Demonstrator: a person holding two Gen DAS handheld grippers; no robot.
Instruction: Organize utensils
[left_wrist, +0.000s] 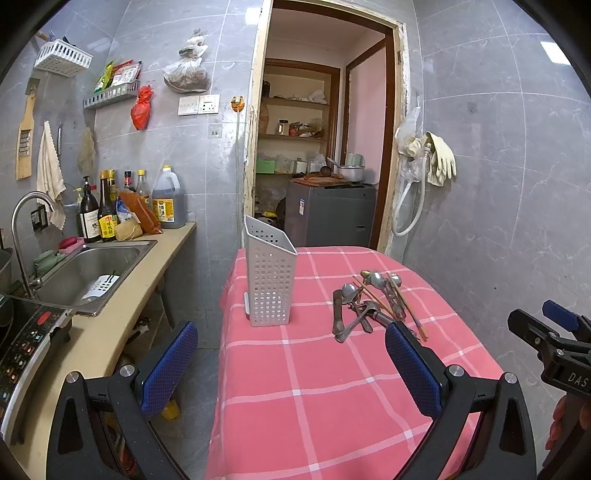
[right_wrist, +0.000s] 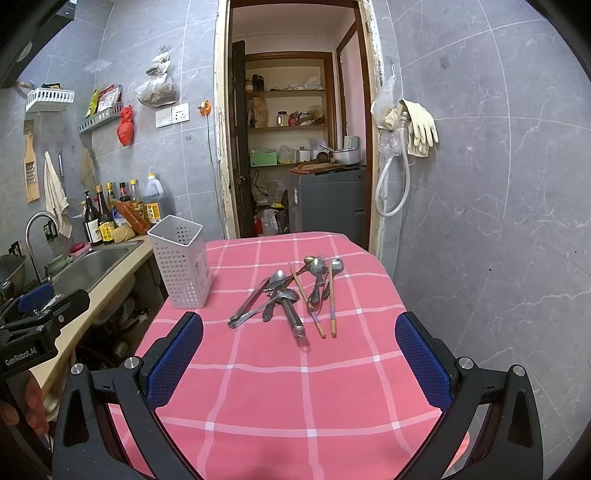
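A pile of metal spoons, tongs and chopsticks lies on the pink checked tablecloth; it also shows in the left wrist view. A white perforated utensil holder stands upright at the table's left edge, seen too in the left wrist view. My left gripper is open and empty, short of the holder and the pile. My right gripper is open and empty, just in front of the pile.
A counter with a steel sink, sauce bottles and an induction cooker runs along the left. A doorway opens behind the table. A tiled wall with hanging gloves is at the right.
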